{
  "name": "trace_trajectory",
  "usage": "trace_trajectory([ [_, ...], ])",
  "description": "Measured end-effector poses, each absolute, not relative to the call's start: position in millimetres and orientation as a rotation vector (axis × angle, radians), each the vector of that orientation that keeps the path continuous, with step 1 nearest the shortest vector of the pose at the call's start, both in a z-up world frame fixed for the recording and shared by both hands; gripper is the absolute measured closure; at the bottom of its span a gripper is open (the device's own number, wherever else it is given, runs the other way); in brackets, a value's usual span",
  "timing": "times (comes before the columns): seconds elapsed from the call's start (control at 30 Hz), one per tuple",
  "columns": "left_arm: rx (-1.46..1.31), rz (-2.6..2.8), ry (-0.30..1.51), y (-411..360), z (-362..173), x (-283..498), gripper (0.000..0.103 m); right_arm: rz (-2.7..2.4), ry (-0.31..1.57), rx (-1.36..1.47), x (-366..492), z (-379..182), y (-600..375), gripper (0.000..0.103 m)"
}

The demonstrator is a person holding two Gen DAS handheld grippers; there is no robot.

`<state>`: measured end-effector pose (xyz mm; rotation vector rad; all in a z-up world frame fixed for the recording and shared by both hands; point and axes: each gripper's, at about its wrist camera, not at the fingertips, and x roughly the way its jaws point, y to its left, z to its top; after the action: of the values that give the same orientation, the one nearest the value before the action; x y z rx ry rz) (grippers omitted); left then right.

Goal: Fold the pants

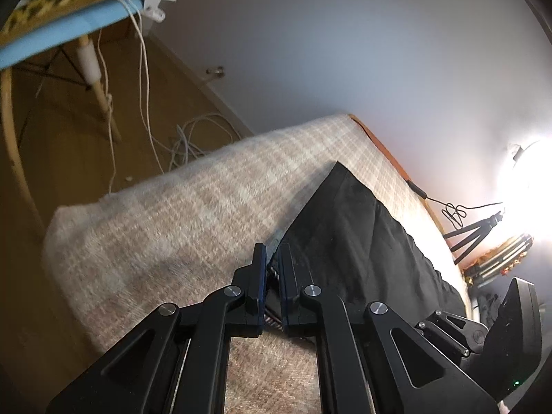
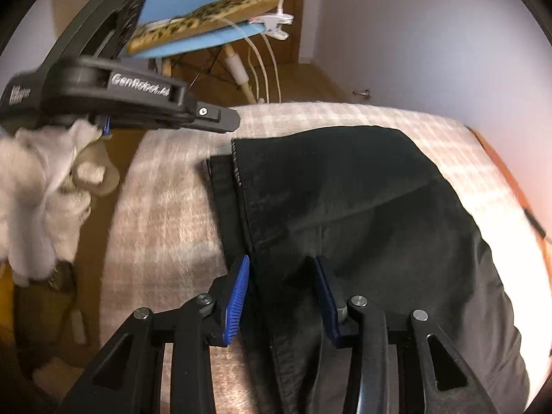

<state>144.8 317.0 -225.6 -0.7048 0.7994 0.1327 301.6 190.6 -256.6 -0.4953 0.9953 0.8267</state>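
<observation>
Black pants (image 2: 362,207) lie folded on a beige plaid blanket (image 2: 165,207) over a bed. My right gripper (image 2: 281,265) is open just above their near left edge; its blue pads straddle a seam without pressing it. My left gripper (image 2: 236,119) reaches in from the upper left, its tip right over the pants' far left corner, held by a hand in a fluffy white sleeve (image 2: 34,179). In the left wrist view the left gripper (image 1: 272,252) shows only a narrow slit between its pads. The pants (image 1: 362,234) have their corner edge in that slit.
A blue chair with a leopard-print cushion (image 2: 193,31) stands beyond the bed's far edge, with a white clip (image 1: 158,0) and hanging cables. More cables lie on the wooden floor (image 1: 193,138). A small tripod (image 1: 476,234) and a glaring lamp sit at the right by the wall.
</observation>
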Motion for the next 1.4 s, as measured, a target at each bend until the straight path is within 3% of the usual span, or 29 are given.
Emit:
trace_trajectory([
  [0.03,-0.717,0.124,0.811,317.9,-228.3,146.6,0.07,0.835,0.998,-0.493,302.1,-256.1,190.1,0.074],
  [0.07,-0.732,0.124,0.828,317.8,-231.6,149.3,0.06,0.833,1.002,-0.493,303.7,-255.7,189.7,0.078],
  [0.1,-0.748,0.119,0.827,317.4,-233.7,150.7,0.057,0.827,1.005,-0.494,304.7,-255.4,189.5,0.087],
  [0.17,-0.724,0.128,0.812,313.5,-232.1,153.5,0.06,0.814,1.019,-0.468,308.8,-253.9,185.5,0.095],
  [0.2,-0.699,0.136,0.815,310.5,-231.5,156.2,0.068,0.816,1.031,-0.445,311.6,-253.7,183.8,0.095],
  [0.23,-0.686,0.139,0.819,308.1,-232.1,158.3,0.091,0.818,1.038,-0.428,313.8,-253.6,182.4,0.096],
  [0.27,-0.685,0.135,0.831,305.7,-233.7,160.7,0.1,0.817,1.041,-0.42,314.8,-253.5,181.5,0.096],
  [0.63,-0.6,0.212,0.77,310.1,-210.0,132.9,0.101,0.86,1.065,-0.432,298.2,-245.6,188.1,0.097],
  [0.7,-0.573,0.238,0.759,310.5,-205.5,129.2,0.101,0.862,1.081,-0.436,297.4,-250.5,190.7,0.095],
  [0.77,-0.572,0.211,0.749,308.7,-200.3,128.6,0.101,0.862,1.075,-0.418,296.7,-246.9,189.5,0.085],
  [0.8,-0.573,0.186,0.753,305.8,-198.6,130.3,0.101,0.857,1.073,-0.387,297.2,-243.7,186.9,0.067],
  [0.83,-0.561,0.165,0.757,301.0,-196.3,132.4,0.101,0.85,1.066,-0.342,295.4,-237.7,180.2,0.063],
  [0.97,-0.479,0.064,0.767,265.1,-183.8,141.7,0.097,0.813,1.019,-0.194,282.8,-208.4,138.0,0.065],
  [1.0,-0.467,0.034,0.769,255.6,-181.1,144.3,0.093,0.785,1.005,-0.155,277.3,-199.7,121.5,0.065],
  [1.1,-0.432,-0.047,0.778,227.2,-174.4,150.8,0.065,0.679,0.977,-0.05,260.9,-178.3,66.1,0.055],
  [1.27,-0.363,-0.155,0.809,173.9,-169.5,160.1,0.065,0.442,0.947,0.063,227.5,-151.3,-35.8,0.051],
  [1.4,-0.292,-0.191,0.833,144.2,-173.6,166.1,0.065,0.189,0.934,0.096,196.8,-134.3,-134.9,0.04],
])
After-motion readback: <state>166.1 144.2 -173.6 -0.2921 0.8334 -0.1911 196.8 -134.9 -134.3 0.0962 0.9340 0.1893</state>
